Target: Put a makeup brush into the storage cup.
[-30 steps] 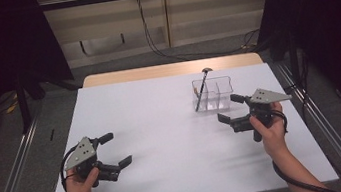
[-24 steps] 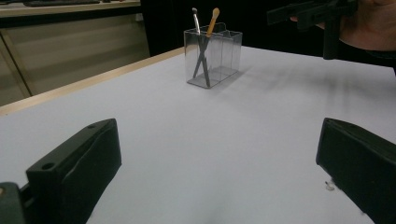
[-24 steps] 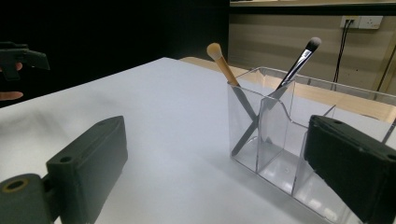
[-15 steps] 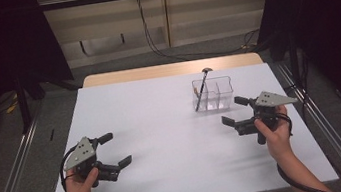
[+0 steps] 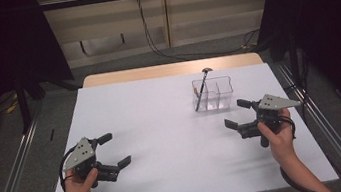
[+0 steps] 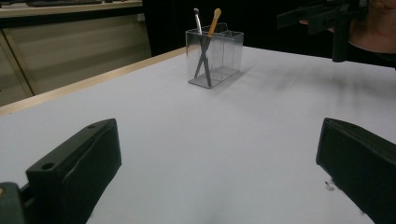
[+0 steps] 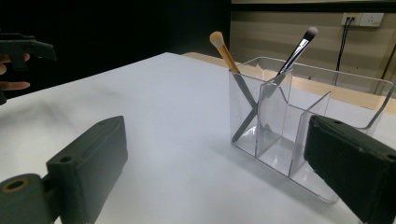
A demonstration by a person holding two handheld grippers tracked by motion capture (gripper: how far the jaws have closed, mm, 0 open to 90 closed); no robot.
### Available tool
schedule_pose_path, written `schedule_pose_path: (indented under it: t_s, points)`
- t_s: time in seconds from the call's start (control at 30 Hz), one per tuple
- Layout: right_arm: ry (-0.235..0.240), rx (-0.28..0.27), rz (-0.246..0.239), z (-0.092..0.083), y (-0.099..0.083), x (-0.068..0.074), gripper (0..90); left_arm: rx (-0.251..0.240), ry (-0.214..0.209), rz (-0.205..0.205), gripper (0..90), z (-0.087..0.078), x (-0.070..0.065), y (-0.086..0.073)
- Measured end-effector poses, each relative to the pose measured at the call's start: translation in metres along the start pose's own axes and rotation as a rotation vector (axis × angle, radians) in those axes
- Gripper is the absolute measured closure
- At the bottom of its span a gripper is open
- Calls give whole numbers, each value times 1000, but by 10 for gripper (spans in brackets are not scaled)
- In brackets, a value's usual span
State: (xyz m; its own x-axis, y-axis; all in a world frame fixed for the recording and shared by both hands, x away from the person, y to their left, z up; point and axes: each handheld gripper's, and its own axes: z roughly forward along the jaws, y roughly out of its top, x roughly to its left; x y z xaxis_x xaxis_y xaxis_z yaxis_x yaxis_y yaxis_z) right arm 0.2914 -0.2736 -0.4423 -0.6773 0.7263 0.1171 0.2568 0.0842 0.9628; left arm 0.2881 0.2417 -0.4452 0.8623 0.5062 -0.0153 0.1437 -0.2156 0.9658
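A clear divided organizer (image 5: 222, 93) stands on the white table (image 5: 162, 122) at the back right. Two makeup brushes (image 5: 201, 90) lean crossed in its left compartment, one with a tan tip (image 7: 223, 45) and one with a grey tip (image 7: 300, 45). My right gripper (image 5: 235, 113) hovers open just in front of the organizer (image 7: 273, 116), with nothing between its jaws. Near the table's front left, my left gripper (image 5: 115, 149) is held open and empty, pointing across the table at the organizer (image 6: 215, 58) and brushes (image 6: 205, 42).
The table has a wooden strip (image 5: 170, 70) along its far edge. Metal rails (image 5: 10, 174) run down both sides of the table. Cables (image 5: 149, 33) hang on the back wall. The right gripper (image 6: 327, 16) shows far off in the left gripper view.
My right gripper has drifted slightly to the right, away from the organizer's front. The left gripper has stayed in place.
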Motion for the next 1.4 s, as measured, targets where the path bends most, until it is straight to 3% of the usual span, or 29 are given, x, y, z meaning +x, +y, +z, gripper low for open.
schedule_pose_path:
  t_s: [1.4]
  points:
    - [-10,48,-4,-32,-19,0,59,0,8,2,0,-2,-1,0]
